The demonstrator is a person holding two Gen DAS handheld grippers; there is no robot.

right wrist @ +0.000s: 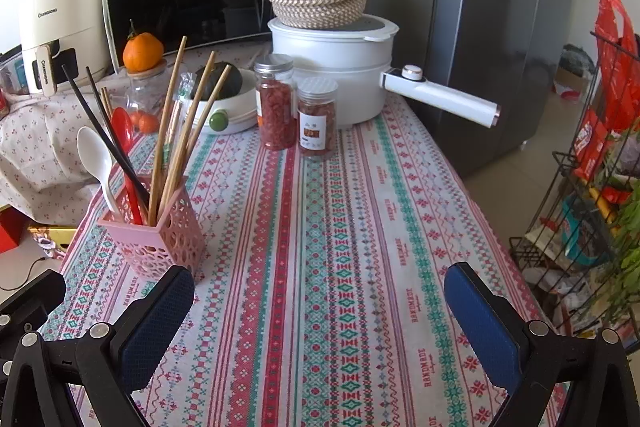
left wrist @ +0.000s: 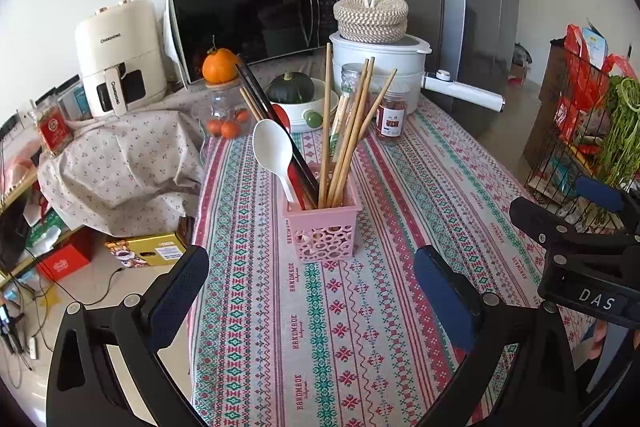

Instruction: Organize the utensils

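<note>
Both the left gripper (left wrist: pixel 312 291) and right gripper (right wrist: pixel 320 311) are hovering spread wide, pinching nothing. The pink utensil basket (left wrist: pixel 324 227), sitting mid-frame, is holding chopsticks (left wrist: pixel 348 135) and a white spoon (left wrist: pixel 274 151). Approach the leaning chopsticks from above, without tipping the light basket.

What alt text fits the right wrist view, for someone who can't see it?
A pink holder with wooden chopsticks, black chopsticks, a white spoon and a red spoon stands at left on a patterned tablecloth. The open right gripper holds nothing. Two jars and a white pot stand behind.
</note>
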